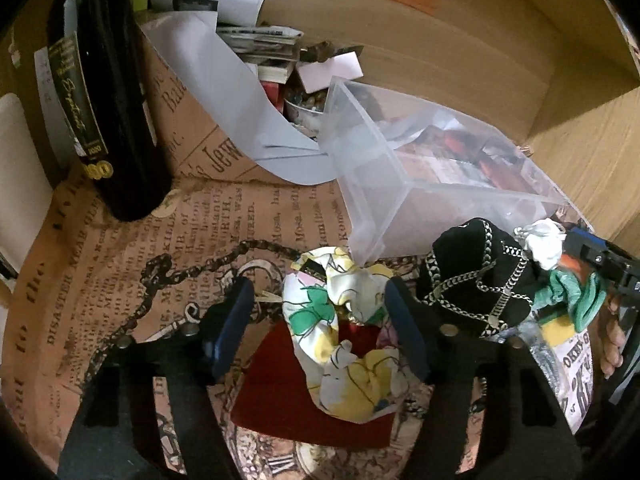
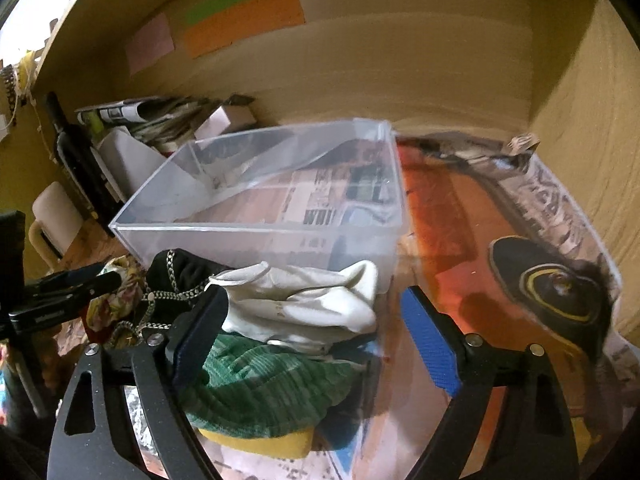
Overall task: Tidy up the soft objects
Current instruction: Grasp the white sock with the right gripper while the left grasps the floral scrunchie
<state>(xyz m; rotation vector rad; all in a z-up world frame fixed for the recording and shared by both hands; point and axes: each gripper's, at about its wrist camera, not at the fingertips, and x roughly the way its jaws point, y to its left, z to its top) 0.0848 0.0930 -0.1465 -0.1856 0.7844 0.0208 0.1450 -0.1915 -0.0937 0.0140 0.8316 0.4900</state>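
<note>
My left gripper [image 1: 320, 328] is open, its blue pads either side of a white floral scrunchie [image 1: 344, 344] lying on a red cloth [image 1: 288, 392]. A black pouch with silver chain [image 1: 476, 280] sits just right of it. My right gripper [image 2: 316, 340] is open over a white cloth [image 2: 304, 300] and a green knit piece [image 2: 264, 392] with a yellow item [image 2: 260, 444] under it. The empty clear plastic bin [image 2: 256, 216] stands just behind them and also shows in the left wrist view [image 1: 420, 176]. The black pouch [image 2: 176, 276] and floral scrunchie [image 2: 108, 292] lie left.
A dark wine bottle [image 1: 108, 92] stands far left beside a grey holder of papers [image 1: 240, 92]. Newspaper-print paper [image 1: 120, 280] covers the desk. Wooden walls [image 2: 400, 60] close the back and right. A white mug [image 2: 52, 220] stands at left.
</note>
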